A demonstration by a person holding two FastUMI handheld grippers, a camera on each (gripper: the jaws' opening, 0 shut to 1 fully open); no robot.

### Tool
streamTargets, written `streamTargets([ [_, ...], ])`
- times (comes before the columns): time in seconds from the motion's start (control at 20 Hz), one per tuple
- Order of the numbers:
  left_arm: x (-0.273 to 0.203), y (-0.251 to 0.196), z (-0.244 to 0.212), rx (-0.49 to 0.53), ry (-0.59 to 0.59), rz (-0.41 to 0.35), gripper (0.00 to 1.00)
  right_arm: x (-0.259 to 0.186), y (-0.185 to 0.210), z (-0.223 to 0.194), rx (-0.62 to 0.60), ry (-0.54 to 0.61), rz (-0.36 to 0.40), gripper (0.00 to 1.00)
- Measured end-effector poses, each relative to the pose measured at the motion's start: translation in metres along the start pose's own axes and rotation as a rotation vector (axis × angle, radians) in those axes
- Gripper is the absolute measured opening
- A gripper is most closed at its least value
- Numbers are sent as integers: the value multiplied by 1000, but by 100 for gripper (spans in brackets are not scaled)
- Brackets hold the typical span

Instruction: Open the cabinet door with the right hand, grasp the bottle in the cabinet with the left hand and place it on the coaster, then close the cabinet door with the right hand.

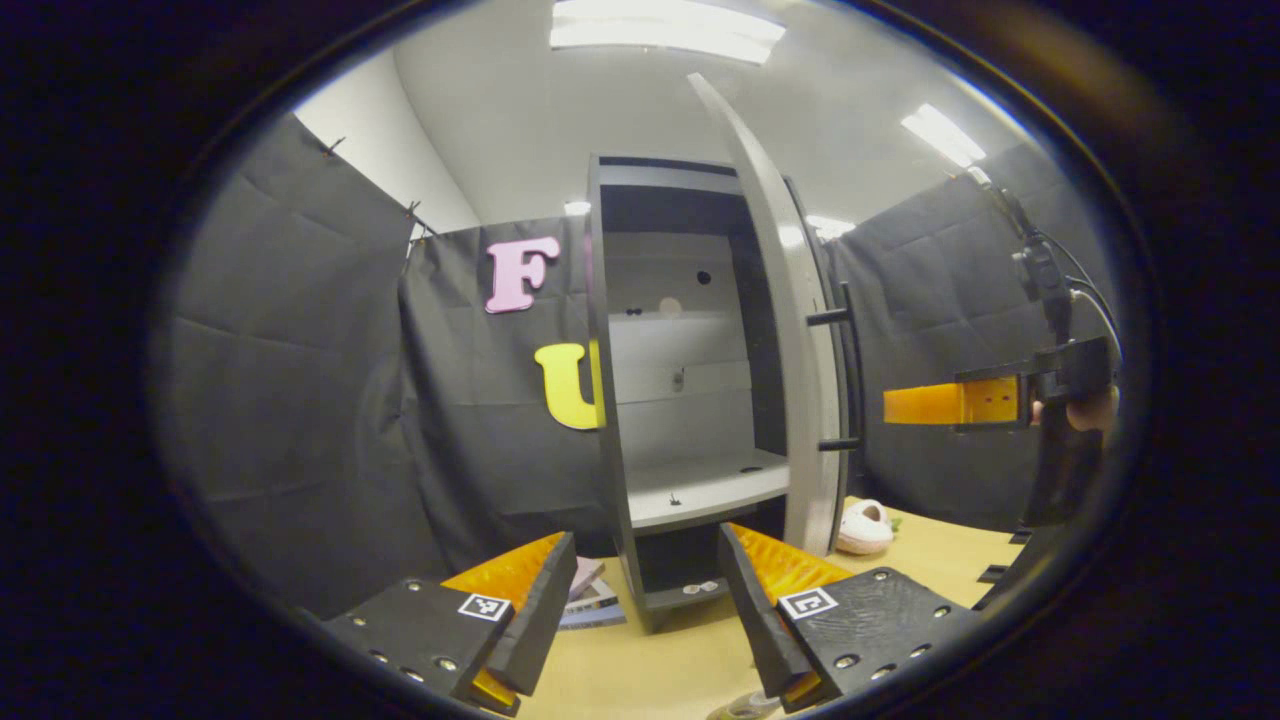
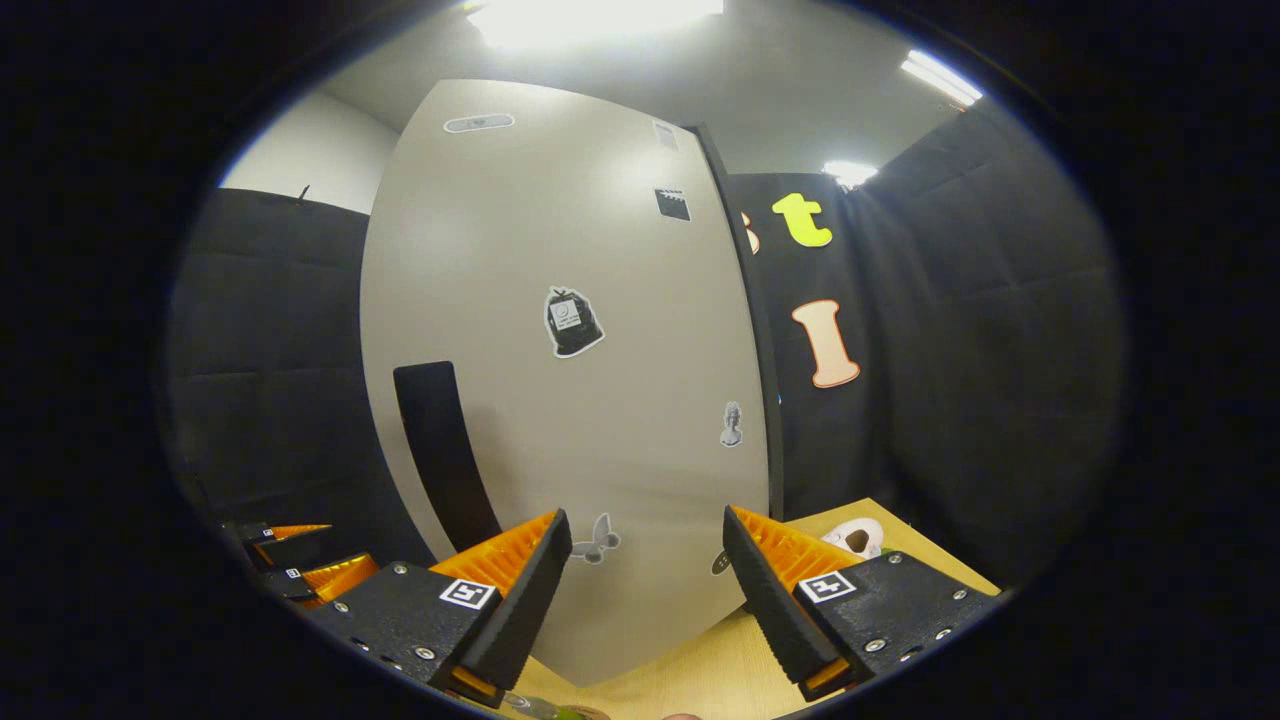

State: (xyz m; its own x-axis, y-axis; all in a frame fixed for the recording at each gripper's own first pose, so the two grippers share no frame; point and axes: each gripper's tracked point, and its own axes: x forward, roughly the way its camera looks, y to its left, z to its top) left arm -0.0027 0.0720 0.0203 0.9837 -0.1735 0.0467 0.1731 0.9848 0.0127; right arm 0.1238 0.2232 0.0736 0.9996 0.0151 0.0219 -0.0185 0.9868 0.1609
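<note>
Cabinet (image 1: 690, 400) stands on the desk (image 1: 930, 560), its door (image 1: 790, 330) swung out edge-on, shelves bare. Left claw (image 1: 645, 610) fingers apart, gripping nothing, low over the desk before the opening. Right claw (image 2: 648, 600) fingers apart, empty, facing the door's outer face beside the dark handle (image 2: 445, 455). Bottle: cannot tell where.

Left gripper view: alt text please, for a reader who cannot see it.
An open grey cabinet stands on a wooden table, its door swung out to the right and its visible shelves bare. The left gripper is open in front of it.
</note>
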Motion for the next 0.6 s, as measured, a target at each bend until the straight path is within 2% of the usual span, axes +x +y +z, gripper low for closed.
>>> streamTargets([
  [0.15, 9, -7, 0, -37, 26, 6, 82, 11, -11, -8, 4, 8, -32, 94],
  [0.2, 17, -7, -2, -49, 36, 23, 78, 12, -15, -11, 8, 13, -38, 94],
  [0.25, 23, -7, -3, -57, 45, 44, 84, 15, -20, -9, 9, 6, -44, 94],
  [0.4, 44, -14, -6, -78, 60, 66, 85, 28, -30, 1, -7, -32, -53, 94],
  [0.45, 49, -17, 0, -71, 55, 74, 81, 32, -33, 3, -9, -45, -54, 94],
  [0.5, 51, -18, 8, -48, 48, 89, 85, 36, -35, 6, -3, -63, -52, 94],
  [0.6, 56, -36, 21, -4, 19, 62, 81, 41, -43, 15, 3, -111, -55, 94],
])
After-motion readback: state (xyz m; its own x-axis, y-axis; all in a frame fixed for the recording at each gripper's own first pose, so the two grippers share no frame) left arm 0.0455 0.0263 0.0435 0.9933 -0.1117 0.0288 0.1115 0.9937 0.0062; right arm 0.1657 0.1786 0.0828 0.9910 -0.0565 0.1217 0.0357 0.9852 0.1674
